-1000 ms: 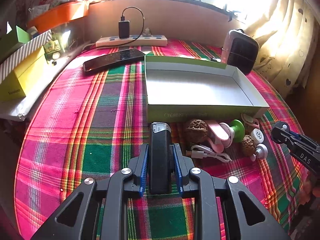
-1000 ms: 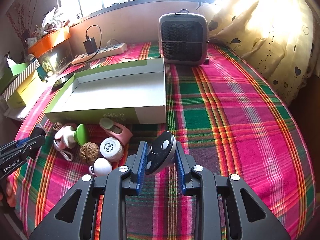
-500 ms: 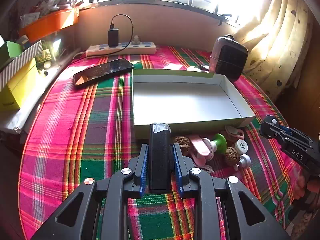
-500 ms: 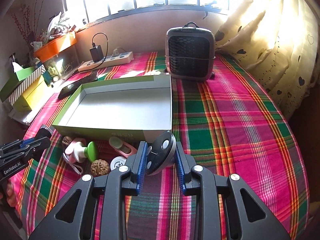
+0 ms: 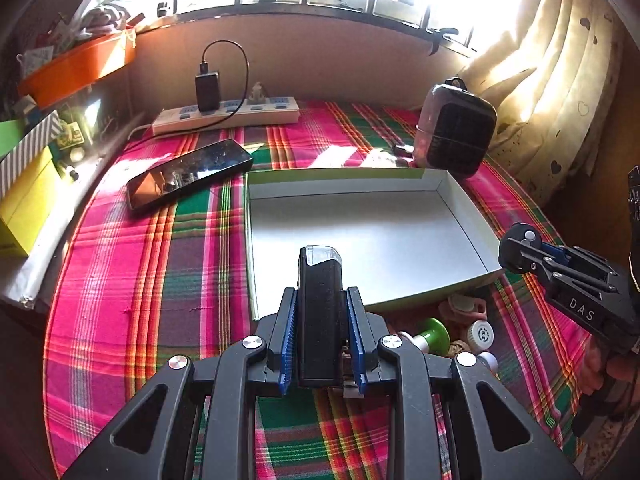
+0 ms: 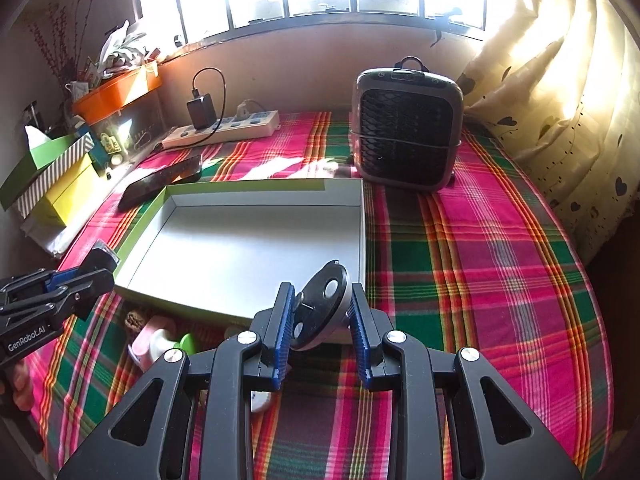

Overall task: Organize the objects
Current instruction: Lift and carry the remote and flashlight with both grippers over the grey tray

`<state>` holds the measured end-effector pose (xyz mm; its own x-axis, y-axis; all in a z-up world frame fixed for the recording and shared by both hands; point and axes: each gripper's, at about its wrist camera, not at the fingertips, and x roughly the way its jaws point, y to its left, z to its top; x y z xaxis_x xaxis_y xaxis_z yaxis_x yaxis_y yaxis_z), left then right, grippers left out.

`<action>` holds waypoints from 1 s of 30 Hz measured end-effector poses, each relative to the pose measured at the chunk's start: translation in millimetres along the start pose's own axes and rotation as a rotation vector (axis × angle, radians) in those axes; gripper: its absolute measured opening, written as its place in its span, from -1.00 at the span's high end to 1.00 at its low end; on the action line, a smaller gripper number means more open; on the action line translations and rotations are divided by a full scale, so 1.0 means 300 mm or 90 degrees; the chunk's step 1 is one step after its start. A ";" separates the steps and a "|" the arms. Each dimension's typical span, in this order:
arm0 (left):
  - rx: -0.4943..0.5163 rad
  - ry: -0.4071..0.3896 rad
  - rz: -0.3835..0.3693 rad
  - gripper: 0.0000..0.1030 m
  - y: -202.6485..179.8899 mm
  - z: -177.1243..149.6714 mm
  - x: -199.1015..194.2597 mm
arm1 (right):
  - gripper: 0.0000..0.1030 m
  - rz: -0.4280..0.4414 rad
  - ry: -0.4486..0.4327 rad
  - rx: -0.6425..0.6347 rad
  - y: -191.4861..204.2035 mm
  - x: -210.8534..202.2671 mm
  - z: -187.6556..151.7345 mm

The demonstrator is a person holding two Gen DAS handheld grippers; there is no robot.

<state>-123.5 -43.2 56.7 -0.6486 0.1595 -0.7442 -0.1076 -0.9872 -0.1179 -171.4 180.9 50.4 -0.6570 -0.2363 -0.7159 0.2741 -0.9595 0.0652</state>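
My left gripper [image 5: 321, 300] is shut on a black rectangular device with a clear tip [image 5: 320, 312], held above the near edge of the open white box with green sides [image 5: 372, 236]. My right gripper [image 6: 322, 300] is shut on a round black and grey disc [image 6: 324, 304], held above the box's near right corner [image 6: 248, 248]. Each gripper shows in the other's view: the right one [image 5: 520, 248] and the left one [image 6: 100, 264]. Small items lie in front of the box: a green-and-white knob [image 5: 434, 332], a pink piece [image 5: 464, 308], a white cap [image 5: 482, 334].
A phone [image 5: 188, 174] lies left of the box. A white power strip with charger [image 5: 228, 114] sits at the back. A dark fan heater [image 6: 408, 140] stands behind the box. Yellow and green boxes [image 6: 52, 176] and an orange tray [image 6: 116, 92] line the left.
Both grippers have risen and moved forward over the box's near edge, each keeping hold of its object. The small items in front of the box now sit lower and partly hidden.
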 end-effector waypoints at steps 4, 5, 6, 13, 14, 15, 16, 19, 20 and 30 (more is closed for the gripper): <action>-0.004 0.003 0.000 0.59 0.009 0.037 0.037 | 0.45 0.006 0.002 -0.005 -0.001 0.040 0.039; -0.001 0.003 0.003 0.59 0.009 0.047 0.047 | 0.45 0.009 0.002 -0.007 -0.001 0.051 0.050; 0.002 0.001 0.004 0.59 0.010 0.056 0.056 | 0.45 0.012 0.003 -0.009 -0.001 0.063 0.061; 0.000 0.012 0.008 0.59 0.028 0.116 0.134 | 0.45 0.022 0.016 -0.008 -0.009 0.149 0.126; 0.002 0.014 0.010 0.59 0.027 0.124 0.146 | 0.45 0.023 0.018 -0.011 -0.007 0.161 0.134; 0.004 0.016 0.010 0.59 0.028 0.132 0.158 | 0.45 0.021 0.020 -0.013 -0.004 0.172 0.142; 0.001 0.018 0.010 0.59 0.031 0.138 0.169 | 0.45 0.021 0.023 -0.014 -0.003 0.183 0.150; 0.001 0.022 0.009 0.59 0.032 0.153 0.197 | 0.45 0.023 0.026 -0.017 0.001 0.210 0.168; 0.000 0.024 0.010 0.59 0.033 0.158 0.206 | 0.45 0.024 0.028 -0.018 0.001 0.219 0.173; 0.003 0.043 0.013 0.59 0.042 0.196 0.291 | 0.45 0.022 0.049 -0.030 0.017 0.292 0.190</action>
<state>-225.9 -41.6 29.0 -0.5989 0.1381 -0.7888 -0.0980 -0.9903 -0.0989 -267.7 146.6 27.8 -0.5910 -0.2557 -0.7651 0.3304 -0.9419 0.0596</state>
